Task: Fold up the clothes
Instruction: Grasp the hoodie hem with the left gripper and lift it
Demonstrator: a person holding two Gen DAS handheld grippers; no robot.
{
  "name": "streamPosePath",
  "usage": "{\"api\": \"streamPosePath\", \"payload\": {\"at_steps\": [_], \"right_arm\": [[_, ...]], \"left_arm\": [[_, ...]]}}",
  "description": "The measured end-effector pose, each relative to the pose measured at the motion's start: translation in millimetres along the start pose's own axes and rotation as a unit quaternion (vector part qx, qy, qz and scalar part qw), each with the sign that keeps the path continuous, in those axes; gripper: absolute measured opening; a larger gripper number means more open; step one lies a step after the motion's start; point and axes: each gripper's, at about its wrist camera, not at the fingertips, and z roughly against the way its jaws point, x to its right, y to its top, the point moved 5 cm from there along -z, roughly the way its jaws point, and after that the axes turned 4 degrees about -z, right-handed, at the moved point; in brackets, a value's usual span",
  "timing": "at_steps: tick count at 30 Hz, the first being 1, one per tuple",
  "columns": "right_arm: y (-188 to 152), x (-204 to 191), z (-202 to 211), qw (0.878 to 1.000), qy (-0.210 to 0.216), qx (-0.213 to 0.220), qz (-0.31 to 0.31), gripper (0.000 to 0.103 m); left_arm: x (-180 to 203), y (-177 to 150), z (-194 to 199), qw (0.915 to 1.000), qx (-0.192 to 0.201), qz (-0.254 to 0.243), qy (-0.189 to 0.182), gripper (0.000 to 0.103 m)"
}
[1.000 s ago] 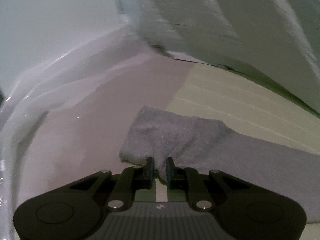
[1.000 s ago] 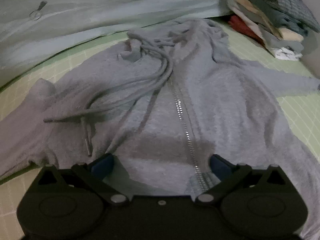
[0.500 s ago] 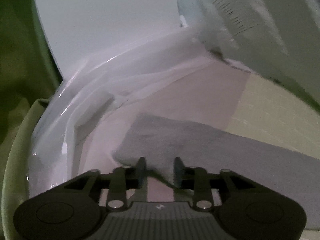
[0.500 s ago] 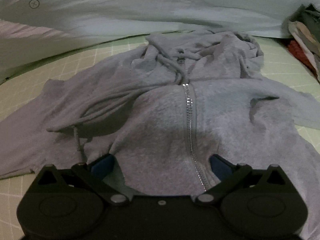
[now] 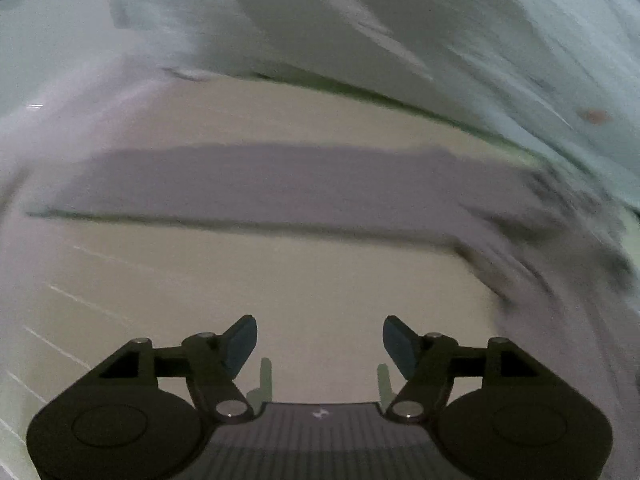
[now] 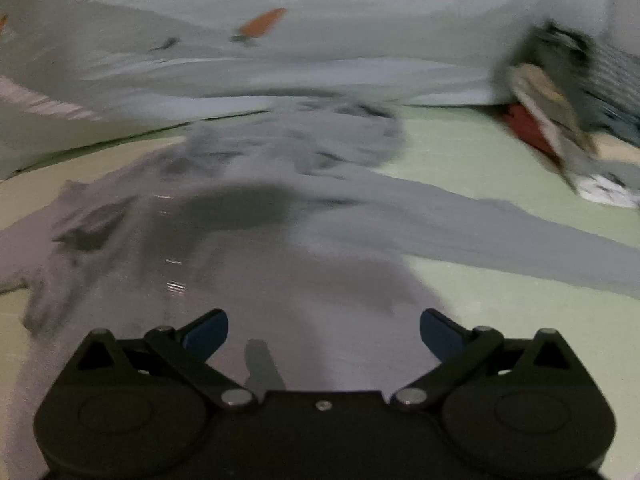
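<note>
Hoodie (image 6: 248, 248), grey and blurred, lies spread flat, sleeves outstretched sideways.

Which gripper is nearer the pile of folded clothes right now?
Right. The pile of folded clothes shows ahead and to the right of the right gripper. The left gripper, jaws opening and empty, has no pile in view.

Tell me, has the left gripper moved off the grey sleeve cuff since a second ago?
Yes. The left gripper has let go and drawn back; the sleeve now lies flat beyond its opening jaws, nothing between them.
</note>
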Motion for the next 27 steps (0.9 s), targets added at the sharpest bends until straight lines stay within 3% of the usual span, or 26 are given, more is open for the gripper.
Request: {"api": "streamPosePath", "payload": {"at_steps": [4,8,12,18,21,23,25,27], "right_arm": [[-3.8,49.6,1.5,1.000,0.011,-0.010,-0.011,0.102],[-3.6,74.5,-8.1,0.998,0.057,-0.021,-0.001,0.098],[-1.4,83.5,-19.6,0.993,0.111,-0.036,0.030,0.091],[-7.0,81.5,-25.2,0.974,0.208,-0.078,0.040,0.073],[-11.9,75.2,-23.2,0.968,0.230,-0.082,0.065,0.067],[-12.1,75.6,-22.2,0.963,0.243,-0.091,0.065,0.050],[-11.8,79.5,-20.5,0.956,0.269,-0.109,0.046,0.018],[-8.8,83.5,-12.5,0.947,0.294,-0.130,0.012,0.015]], "left_arm": [[65.0,-27.5,3.6,0.9966,-0.030,-0.013,-0.076,0.072],[106.1,-45.9,5.9,0.9942,-0.036,-0.012,-0.100,0.076],[133.6,-57.1,5.4,0.9946,-0.030,-0.013,-0.098,0.076],[142.5,-65.6,-4.4,0.9959,-0.033,0.040,-0.074,0.074],[140.5,-68.9,-3.4,0.9958,-0.031,0.054,-0.068,0.055],[137.5,-71.2,-1.0,0.9949,-0.034,0.066,-0.068,0.019],[135.2,-70.8,4.3,0.9910,-0.037,0.088,-0.093,0.013],[133.0,-65.5,21.3,0.9907,-0.035,0.084,-0.101,0.011]]}}
